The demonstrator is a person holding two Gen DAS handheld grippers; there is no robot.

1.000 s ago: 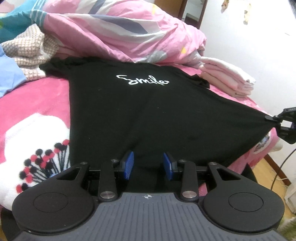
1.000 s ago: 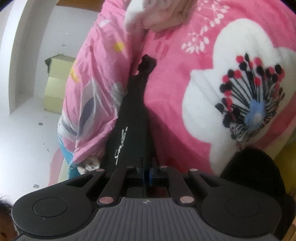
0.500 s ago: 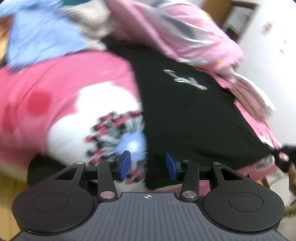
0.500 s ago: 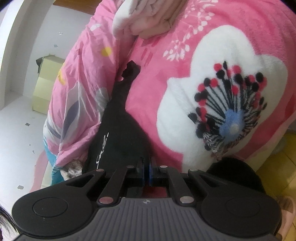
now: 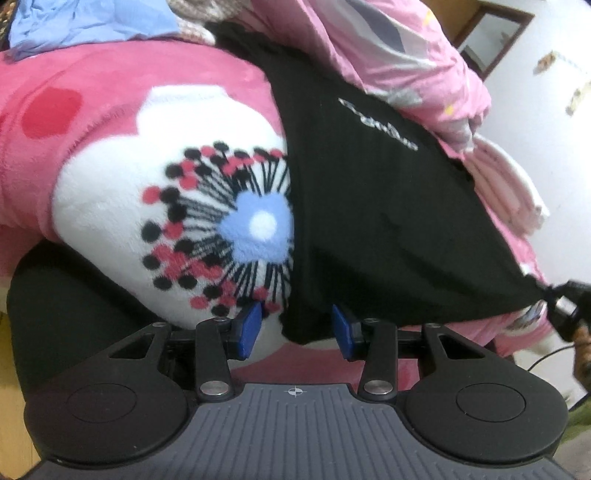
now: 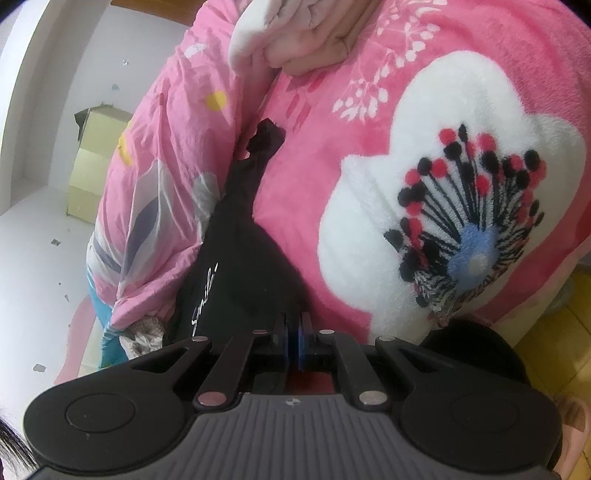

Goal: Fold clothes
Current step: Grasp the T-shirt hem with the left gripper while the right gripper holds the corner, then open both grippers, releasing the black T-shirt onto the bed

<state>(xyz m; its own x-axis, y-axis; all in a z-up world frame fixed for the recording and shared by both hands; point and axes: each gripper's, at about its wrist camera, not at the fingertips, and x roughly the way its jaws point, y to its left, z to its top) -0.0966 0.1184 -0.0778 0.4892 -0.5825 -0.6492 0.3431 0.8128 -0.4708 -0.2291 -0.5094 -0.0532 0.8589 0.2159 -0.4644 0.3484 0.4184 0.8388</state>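
Observation:
A black T-shirt (image 5: 388, 206) with white "Smile" script lies spread on the pink flowered blanket (image 5: 110, 140). My left gripper (image 5: 295, 328) is open, its blue pads either side of the shirt's near bottom corner, which hangs between them. My right gripper (image 6: 293, 332) is shut on the shirt's (image 6: 240, 258) other bottom corner and holds it taut; it also shows at the right edge of the left wrist view (image 5: 565, 306).
A crumpled pink quilt (image 5: 388, 48) lies behind the shirt. Folded pale pink clothes (image 5: 509, 188) are stacked at the right. Blue and checked garments (image 5: 92, 22) lie at the back left. A yellow box (image 6: 96, 162) stands by the white wall.
My left gripper has swung left from the middle of the hem to the shirt's near bottom corner, still open. My right gripper keeps its hold.

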